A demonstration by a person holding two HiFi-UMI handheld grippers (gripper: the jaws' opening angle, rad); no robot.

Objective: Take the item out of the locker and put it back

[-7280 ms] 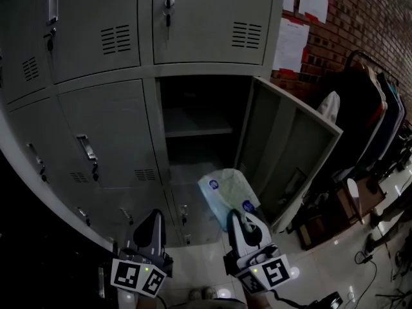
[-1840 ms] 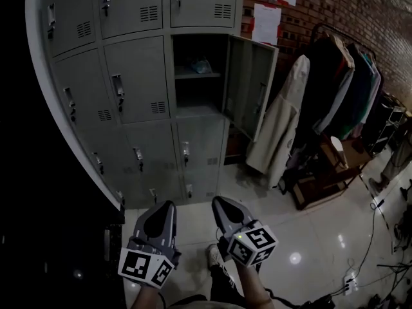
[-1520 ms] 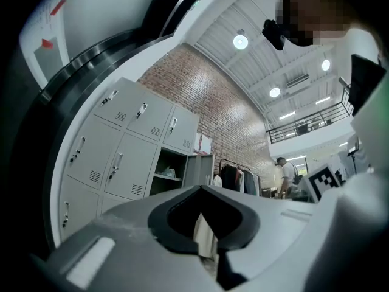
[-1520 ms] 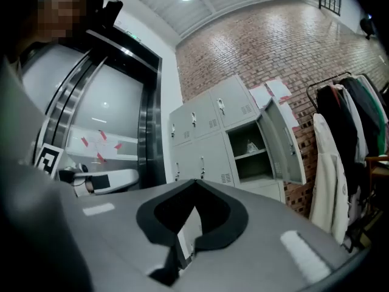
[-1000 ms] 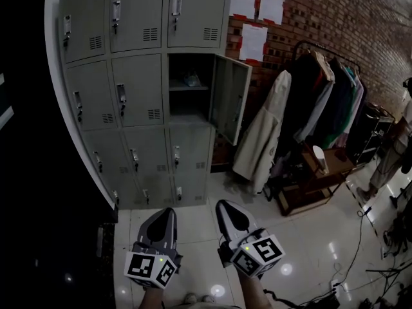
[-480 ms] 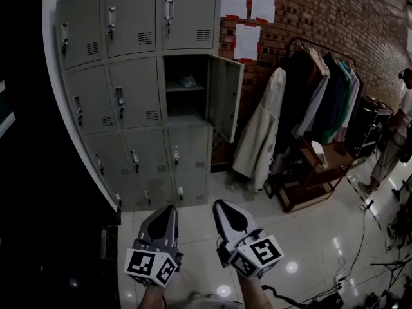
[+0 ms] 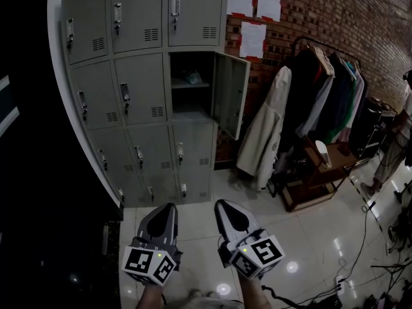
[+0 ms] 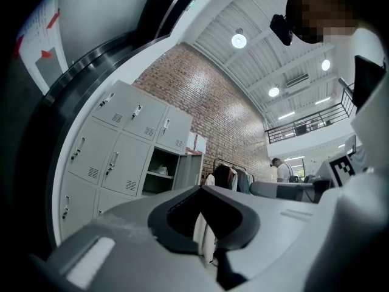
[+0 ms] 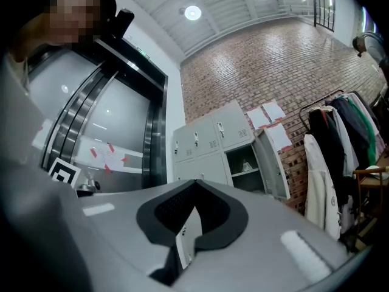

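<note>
Low over the floor [image 7: 309, 237], the left tongs [image 7: 168, 208] and right tongs [image 7: 223, 205] are each closed tip to tip on nothing. The item [image 7: 193, 78] is seen well ahead and higher, on the shelf [image 7: 185, 86] of the open locker [image 7: 188, 62], about midway between them. Neither is judged nearer. Its long axis cannot be told.

Open locker [image 7: 190, 100] (item [image 7: 193, 78] on shelf), door [image 7: 230, 93] ajar, coats [image 7: 286, 118] hanging beside

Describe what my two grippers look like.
The left gripper and right gripper match: grey shells tapering to two jaws lined with dark pads. Each carries a white cube with black square markers and a small green light at its rear end.
</note>
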